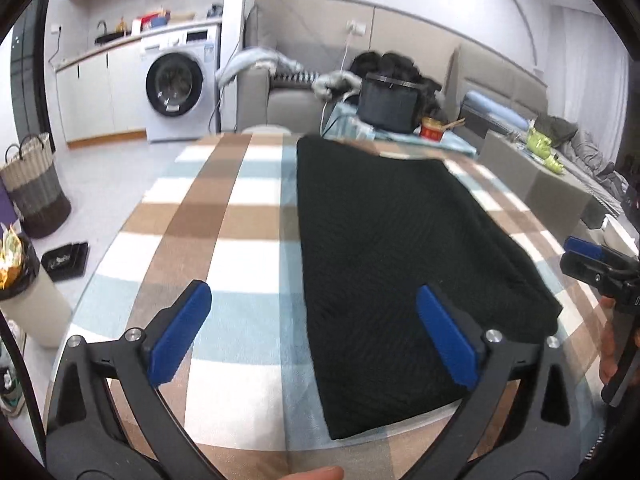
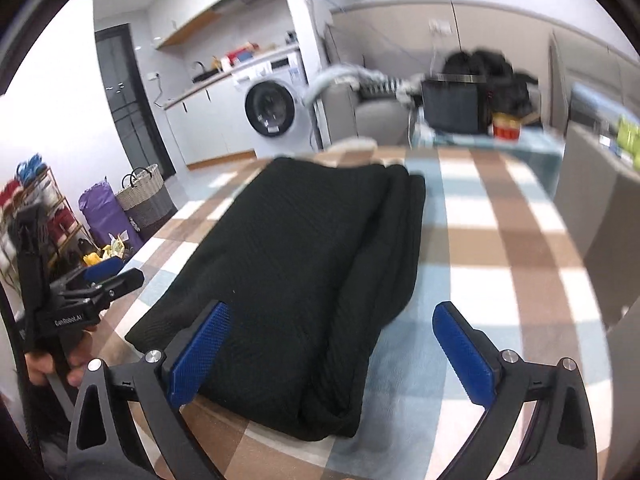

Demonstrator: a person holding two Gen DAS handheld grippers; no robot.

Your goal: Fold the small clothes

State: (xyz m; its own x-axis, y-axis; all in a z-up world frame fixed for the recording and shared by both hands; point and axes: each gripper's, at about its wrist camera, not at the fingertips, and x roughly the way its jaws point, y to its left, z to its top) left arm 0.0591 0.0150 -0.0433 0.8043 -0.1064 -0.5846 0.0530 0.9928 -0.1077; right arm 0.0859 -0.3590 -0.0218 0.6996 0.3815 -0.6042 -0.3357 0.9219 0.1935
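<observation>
garment: black knit garment [image 1: 400,264] lies folded lengthwise on checked table [image 1: 224,216], probably ready for a cross fold | left hand-held gripper [image 1: 312,336]: spread, empty | right hand-held gripper [image 2: 332,352]: spread, empty, above near edge

Both views bright, even indoor light; white walls near clipping at upper right of the left wrist view. Heavy fisheye: dark vignette ring at all corners, straight lines bowed toward edges. Left wrist view mostly sharp. Right wrist view shows motion smear across the far background (washing machine [image 2: 276,109] still legible). Black garment [image 1: 400,264] renders almost textureless. Shadows soft, faint.
</observation>
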